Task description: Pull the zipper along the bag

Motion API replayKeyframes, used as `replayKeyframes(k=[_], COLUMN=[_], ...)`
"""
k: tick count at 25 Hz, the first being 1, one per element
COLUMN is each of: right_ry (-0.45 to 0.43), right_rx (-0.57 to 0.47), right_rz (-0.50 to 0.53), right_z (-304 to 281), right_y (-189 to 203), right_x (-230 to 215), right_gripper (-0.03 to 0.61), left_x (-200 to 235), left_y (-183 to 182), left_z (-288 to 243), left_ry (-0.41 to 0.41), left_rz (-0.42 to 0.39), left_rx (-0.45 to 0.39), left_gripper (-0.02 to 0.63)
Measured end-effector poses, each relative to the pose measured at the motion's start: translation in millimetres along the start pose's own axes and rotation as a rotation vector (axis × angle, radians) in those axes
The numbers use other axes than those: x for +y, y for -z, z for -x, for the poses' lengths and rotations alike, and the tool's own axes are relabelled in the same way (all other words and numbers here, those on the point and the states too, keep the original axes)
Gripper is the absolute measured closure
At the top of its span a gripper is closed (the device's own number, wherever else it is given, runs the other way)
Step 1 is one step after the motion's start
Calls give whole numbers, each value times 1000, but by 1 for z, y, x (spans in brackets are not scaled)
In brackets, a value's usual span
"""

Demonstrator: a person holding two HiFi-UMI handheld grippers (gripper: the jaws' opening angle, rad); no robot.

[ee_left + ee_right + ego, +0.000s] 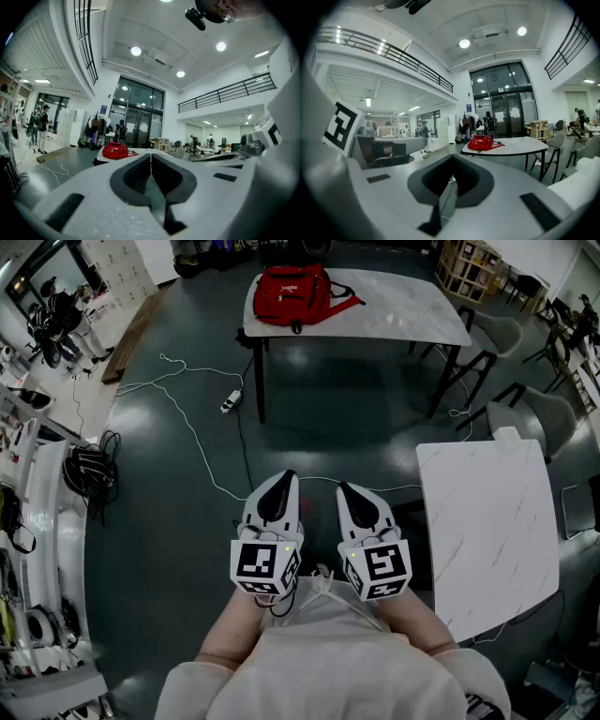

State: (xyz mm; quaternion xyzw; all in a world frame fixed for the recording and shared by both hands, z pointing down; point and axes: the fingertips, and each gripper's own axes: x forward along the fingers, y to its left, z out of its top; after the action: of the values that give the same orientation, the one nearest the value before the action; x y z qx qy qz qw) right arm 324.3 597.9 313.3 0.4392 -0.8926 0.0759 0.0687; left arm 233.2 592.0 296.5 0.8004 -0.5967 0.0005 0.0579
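Note:
A red bag (292, 293) lies on the far marble table (403, 310), well away from both grippers. It also shows small and distant as the red bag (115, 151) in the left gripper view and as the red bag (482, 143) in the right gripper view. My left gripper (287, 476) and right gripper (343, 487) are held side by side close to my body, above the dark floor, pointing toward that table. The left gripper (150, 155) has its jaws together with nothing between them. The right gripper (452, 158) looks shut and empty as well. The zipper is too far off to make out.
A second white marble table (487, 531) stands close on the right. Grey chairs (530, 413) sit beyond it. White cables (187, 423) and a power strip (231, 401) lie on the floor to the left, by benches with equipment (37, 512).

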Motion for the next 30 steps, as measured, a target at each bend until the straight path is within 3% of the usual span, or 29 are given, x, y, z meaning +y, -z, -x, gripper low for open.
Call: replayKeyframes(k=[21,30], right_ry=[22,27], right_rx=[6,27], right_rz=[-56,-80], right_z=[-23,-94], right_y=[1,0], right_x=[-13,-16], right_gripper=[551,552], left_x=[4,60], left_y=[12,10], left_z=[-19,-59], left_ry=[45,50], left_rz=[31,-3], left_rx=[44,60], left_gripper=[594,594])
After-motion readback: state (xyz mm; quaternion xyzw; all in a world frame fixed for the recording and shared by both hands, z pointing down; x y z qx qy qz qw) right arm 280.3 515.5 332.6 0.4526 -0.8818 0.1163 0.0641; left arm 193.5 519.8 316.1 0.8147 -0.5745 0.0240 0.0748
